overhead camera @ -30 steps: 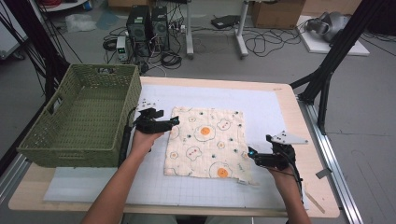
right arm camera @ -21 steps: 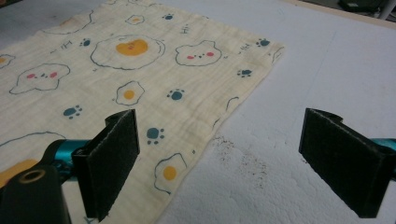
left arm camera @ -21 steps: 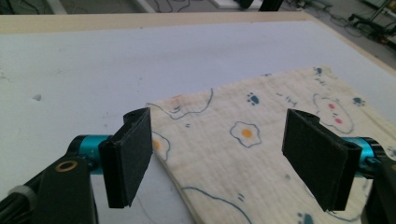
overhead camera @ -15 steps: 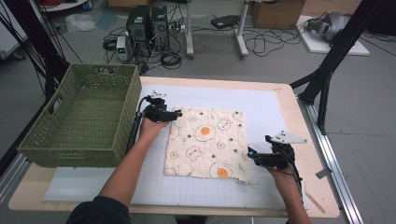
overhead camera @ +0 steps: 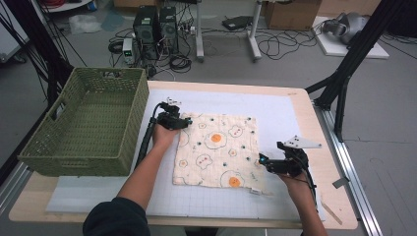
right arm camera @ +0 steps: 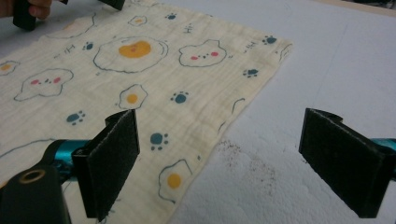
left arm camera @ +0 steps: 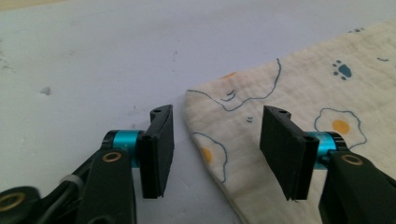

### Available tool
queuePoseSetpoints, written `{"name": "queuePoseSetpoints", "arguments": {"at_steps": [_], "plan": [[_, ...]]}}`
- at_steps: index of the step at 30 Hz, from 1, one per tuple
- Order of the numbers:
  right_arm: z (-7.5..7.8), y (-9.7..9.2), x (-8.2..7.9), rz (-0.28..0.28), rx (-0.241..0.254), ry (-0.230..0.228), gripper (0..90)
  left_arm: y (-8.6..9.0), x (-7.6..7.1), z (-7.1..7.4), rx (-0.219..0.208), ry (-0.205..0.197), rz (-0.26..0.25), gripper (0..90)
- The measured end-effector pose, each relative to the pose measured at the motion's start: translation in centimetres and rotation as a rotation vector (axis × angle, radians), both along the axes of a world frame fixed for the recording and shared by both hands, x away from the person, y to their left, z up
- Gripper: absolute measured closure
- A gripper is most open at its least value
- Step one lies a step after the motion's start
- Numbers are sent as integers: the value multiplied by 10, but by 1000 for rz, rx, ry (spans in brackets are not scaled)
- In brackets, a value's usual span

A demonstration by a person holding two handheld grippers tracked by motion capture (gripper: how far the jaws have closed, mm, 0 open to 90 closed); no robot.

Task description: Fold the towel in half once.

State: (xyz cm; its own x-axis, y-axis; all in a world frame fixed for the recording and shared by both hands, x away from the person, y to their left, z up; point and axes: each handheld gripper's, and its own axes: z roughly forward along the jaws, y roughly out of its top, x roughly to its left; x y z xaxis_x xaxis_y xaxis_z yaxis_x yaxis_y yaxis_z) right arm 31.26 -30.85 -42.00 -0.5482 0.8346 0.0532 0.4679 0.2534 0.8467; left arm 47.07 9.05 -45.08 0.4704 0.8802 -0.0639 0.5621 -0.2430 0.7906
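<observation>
While a cream cloth printed with fried eggs and paws (overhead camera: 216, 151) lies flat on the white mat (overhead camera: 285, 113), a green woven basket (overhead camera: 83, 123) stands just left; the left gripper (left arm camera: 215, 133), jaws just narrowing, straddles the cloth's corner unpinched; the right gripper (right arm camera: 219, 163) gapes wide across its edge.

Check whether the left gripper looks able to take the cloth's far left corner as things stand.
Probably yes: the left gripper has been closing its jaws, which straddle the corner of the cloth lying flat on the mat, with nothing between them but fabric.
</observation>
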Motion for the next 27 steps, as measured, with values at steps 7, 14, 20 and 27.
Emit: {"name": "queuePoseSetpoints", "arguments": {"at_steps": [7,14,20,27], "plan": [[-1,6,28,-13,9,44,116,2,0,0,-20,-2,-20,730],[-12,15,76,-38,-13,124,124,6,0,0,-70,18,-45,860],[-21,27,109,-48,-63,173,284,10,-2,2,-106,34,-55,862],[-23,37,129,-85,-118,152,425,12,-5,9,-114,20,-58,863]]}}
